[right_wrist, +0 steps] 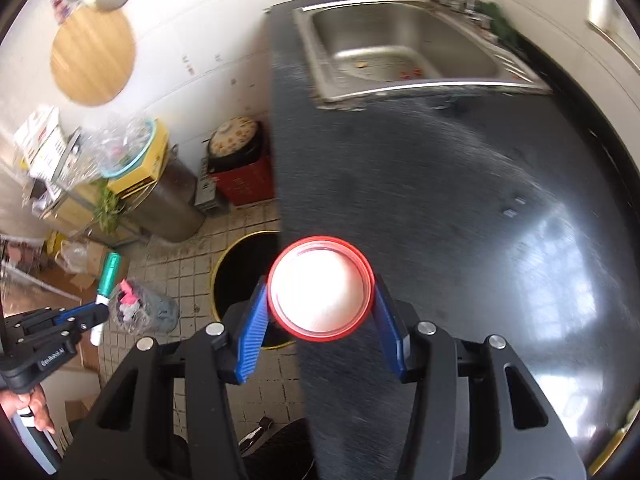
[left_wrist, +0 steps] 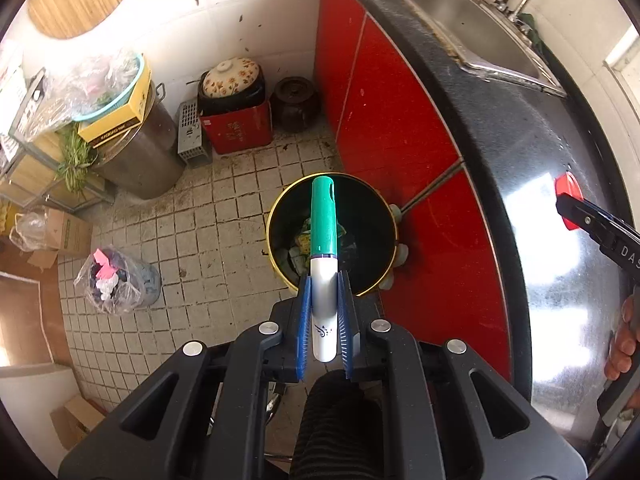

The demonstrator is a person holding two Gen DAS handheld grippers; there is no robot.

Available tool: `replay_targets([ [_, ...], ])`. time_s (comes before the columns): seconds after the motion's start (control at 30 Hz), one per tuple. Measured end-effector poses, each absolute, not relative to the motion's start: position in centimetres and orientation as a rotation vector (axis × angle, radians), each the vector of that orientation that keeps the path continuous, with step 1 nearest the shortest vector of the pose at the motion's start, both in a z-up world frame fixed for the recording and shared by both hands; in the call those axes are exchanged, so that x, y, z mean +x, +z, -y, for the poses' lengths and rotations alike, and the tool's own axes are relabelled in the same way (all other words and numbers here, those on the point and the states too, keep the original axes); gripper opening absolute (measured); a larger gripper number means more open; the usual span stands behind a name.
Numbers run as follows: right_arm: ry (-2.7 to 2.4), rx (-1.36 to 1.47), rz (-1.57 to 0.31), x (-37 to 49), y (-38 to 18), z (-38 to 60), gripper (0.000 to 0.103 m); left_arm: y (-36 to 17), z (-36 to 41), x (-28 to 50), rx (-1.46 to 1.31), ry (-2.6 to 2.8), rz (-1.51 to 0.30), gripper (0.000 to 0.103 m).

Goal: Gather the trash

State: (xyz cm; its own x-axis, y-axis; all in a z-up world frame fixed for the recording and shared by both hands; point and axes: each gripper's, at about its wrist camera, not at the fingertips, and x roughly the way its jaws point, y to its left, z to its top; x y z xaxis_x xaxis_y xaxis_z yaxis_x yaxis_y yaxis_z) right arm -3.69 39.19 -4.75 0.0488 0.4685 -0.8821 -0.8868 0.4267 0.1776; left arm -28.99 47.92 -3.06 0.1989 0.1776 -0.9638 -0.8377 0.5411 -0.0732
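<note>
Red-rimmed lid point(right_wrist: 322, 294) between blue fingers point(right_wrist: 252, 332) — above counter edge point(right_wrist: 292, 200).

My left gripper point(left_wrist: 325, 312) has blue pads around a white marker point(left_wrist: 324, 276) with a green cap; my right gripper point(right_wrist: 322, 312) frames a red-rimmed lid point(right_wrist: 321, 294) with a pale centre. The bin point(left_wrist: 276, 248) is black with a yellow rim, the cabinet doors point(left_wrist: 400, 128) red, the countertop point(right_wrist: 420, 200) speckled black

Bin point(left_wrist: 332, 236) stands on floor point(left_wrist: 168, 248) beside cabinet point(left_wrist: 404, 152); sink point(right_wrist: 404, 44) is set in countertop point(right_wrist: 440, 184) above; bagged waste point(left_wrist: 116, 280) lies left of the bin.
</note>
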Motion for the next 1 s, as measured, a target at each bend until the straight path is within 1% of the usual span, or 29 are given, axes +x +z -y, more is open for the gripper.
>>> replay_targets([
  [0.17,1.171,-0.559,-1.084,-7.0,-5.7,-43.6,0.049,-4.7,-49.0,-29.9,-0.75,0.812,-1.151,0.012],
  [0.47,1.206,-0.641,-1.113,-9.9,-8.0,-47.3,0.049,-7.1,-49.9,-29.9,-0.809,0.804,-1.157,0.012],
  [0.73,1.224,-0.636,-1.143,-10.5,-8.6,-48.6,0.049,-8.6,-50.8,-29.5,-0.832,0.789,-1.167,0.012],
  [0.93,1.278,-0.591,-1.152,-11.0,-7.5,-49.8,0.05,-9.9,-51.2,-27.9,-0.855,0.726,-1.194,0.012],
  [0.97,1.287,-0.574,-1.142,-10.8,-6.8,-49.7,0.058,-10.1,-51.3,-27.8,-0.873,0.714,-1.2,0.017],
  [1.0,1.287,-0.563,-1.125,-10.6,-6.2,-49.4,0.077,-10.1,-51.4,-28.0,-0.885,0.724,-1.191,0.046],
])
